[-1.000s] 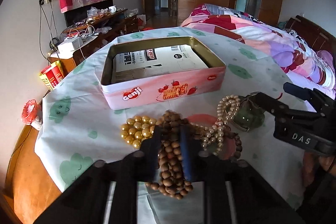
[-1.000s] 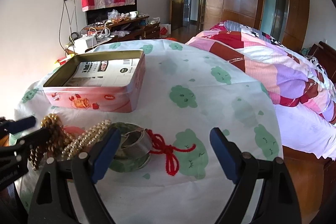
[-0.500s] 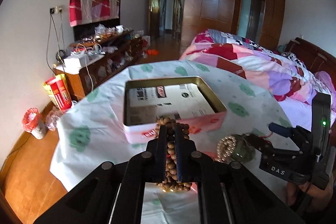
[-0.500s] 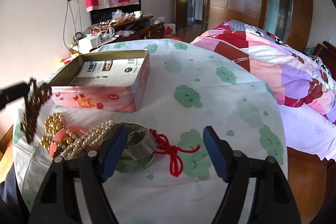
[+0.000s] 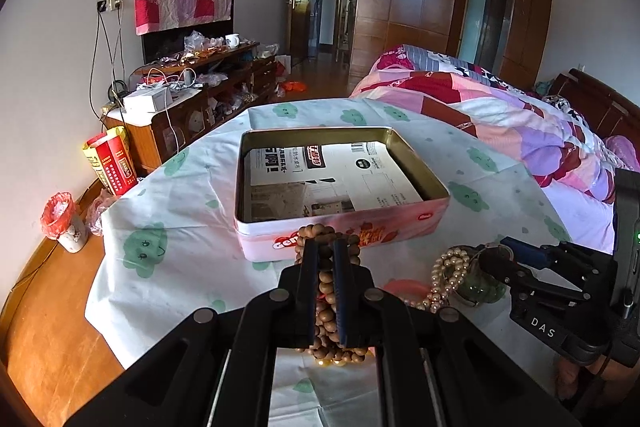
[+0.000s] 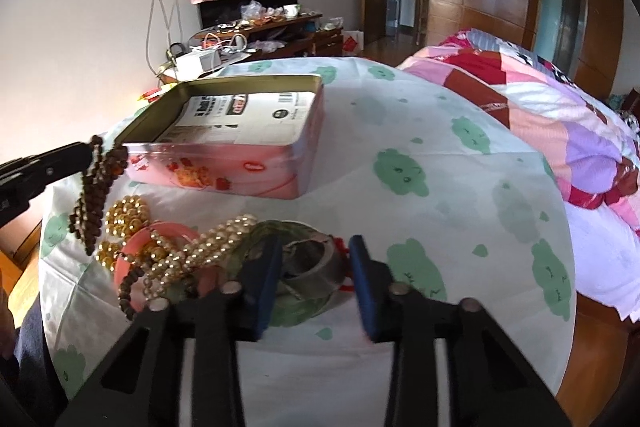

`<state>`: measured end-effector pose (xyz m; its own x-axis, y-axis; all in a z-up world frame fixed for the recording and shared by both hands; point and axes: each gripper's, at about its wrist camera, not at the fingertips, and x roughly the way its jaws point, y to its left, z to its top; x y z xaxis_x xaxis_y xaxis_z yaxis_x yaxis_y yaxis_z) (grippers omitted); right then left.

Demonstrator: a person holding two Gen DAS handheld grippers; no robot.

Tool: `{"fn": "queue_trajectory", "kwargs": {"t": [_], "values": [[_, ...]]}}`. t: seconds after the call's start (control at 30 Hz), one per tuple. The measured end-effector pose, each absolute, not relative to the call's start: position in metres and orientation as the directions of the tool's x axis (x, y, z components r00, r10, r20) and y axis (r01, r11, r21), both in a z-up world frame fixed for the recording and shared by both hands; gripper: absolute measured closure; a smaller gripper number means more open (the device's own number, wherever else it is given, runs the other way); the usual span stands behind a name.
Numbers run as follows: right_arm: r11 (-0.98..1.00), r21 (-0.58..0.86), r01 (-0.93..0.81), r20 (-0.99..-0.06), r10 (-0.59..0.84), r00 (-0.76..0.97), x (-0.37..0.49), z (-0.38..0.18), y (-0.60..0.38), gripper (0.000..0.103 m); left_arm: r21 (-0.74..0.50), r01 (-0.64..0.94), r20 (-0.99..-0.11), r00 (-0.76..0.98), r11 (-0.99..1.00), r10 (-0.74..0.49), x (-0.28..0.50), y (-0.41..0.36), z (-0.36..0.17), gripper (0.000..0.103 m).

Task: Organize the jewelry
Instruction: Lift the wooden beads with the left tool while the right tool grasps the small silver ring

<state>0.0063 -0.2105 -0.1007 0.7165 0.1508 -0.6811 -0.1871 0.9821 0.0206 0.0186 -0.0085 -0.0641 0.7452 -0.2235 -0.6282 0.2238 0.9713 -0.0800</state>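
My left hand-held gripper (image 5: 325,287) is clenched on the wooden bead string (image 5: 326,307), which hangs just in front of the pink tin (image 5: 340,231); its lower loops are hidden behind my fingers. My right hand-held gripper (image 6: 316,281) is closing around the silver bangle (image 6: 316,269), pads not visibly touching. The pearl strand (image 6: 200,251) partly covers the pink bangle (image 6: 136,243) on the tabletop (image 6: 440,195).

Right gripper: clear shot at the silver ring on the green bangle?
Probably yes. The right gripper already straddles the silver ring, jaws closing, nothing over it; the pearl strand lies off to one side.
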Motion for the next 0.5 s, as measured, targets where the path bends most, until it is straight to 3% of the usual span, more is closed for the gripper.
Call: {"fn": "queue_trajectory", "kwargs": {"t": [0.07, 0.17, 0.3, 0.4, 0.47, 0.5], "values": [[0.982, 0.014, -0.189, -0.679, 0.148, 0.719, 0.0056, -0.1002, -0.2092, 0.07, -0.078, 0.226, -0.628, 0.745, 0.971, -0.224, 0.0179, -0.0091, -0.0638, 0.097], [0.982, 0.025, -0.185, -0.659, 0.156, 0.736, 0.0041, -0.0956, -0.2123, 0.084, -0.077, 0.226, -0.627, 0.747, 0.971, -0.223, 0.0179, -0.0089, -0.0635, 0.097], [0.982, 0.018, -0.189, -0.658, 0.154, 0.737, 0.0045, -0.0946, -0.2114, 0.084, -0.079, 0.227, -0.63, 0.743, 0.971, -0.224, 0.0179, -0.0091, -0.0634, 0.097], [0.984, 0.032, -0.177, -0.67, 0.153, 0.726, 0.0086, -0.0955, -0.2148, 0.082, -0.081, 0.227, -0.632, 0.741, 0.971, -0.226, 0.0183, -0.009, -0.0633, 0.097], [0.985, 0.033, -0.167, -0.68, 0.144, 0.718, 0.0103, -0.097, -0.2169, 0.073, -0.081, 0.224, -0.632, 0.742, 0.971, -0.224, 0.0184, -0.0087, -0.0633, 0.097], [0.989, 0.015, -0.149, -0.683, 0.119, 0.72, 0.0109, -0.097, -0.2174, 0.064, -0.082, 0.222, -0.632, 0.742, 0.972, -0.223, 0.0189, -0.0083, -0.0644, 0.097]]}}
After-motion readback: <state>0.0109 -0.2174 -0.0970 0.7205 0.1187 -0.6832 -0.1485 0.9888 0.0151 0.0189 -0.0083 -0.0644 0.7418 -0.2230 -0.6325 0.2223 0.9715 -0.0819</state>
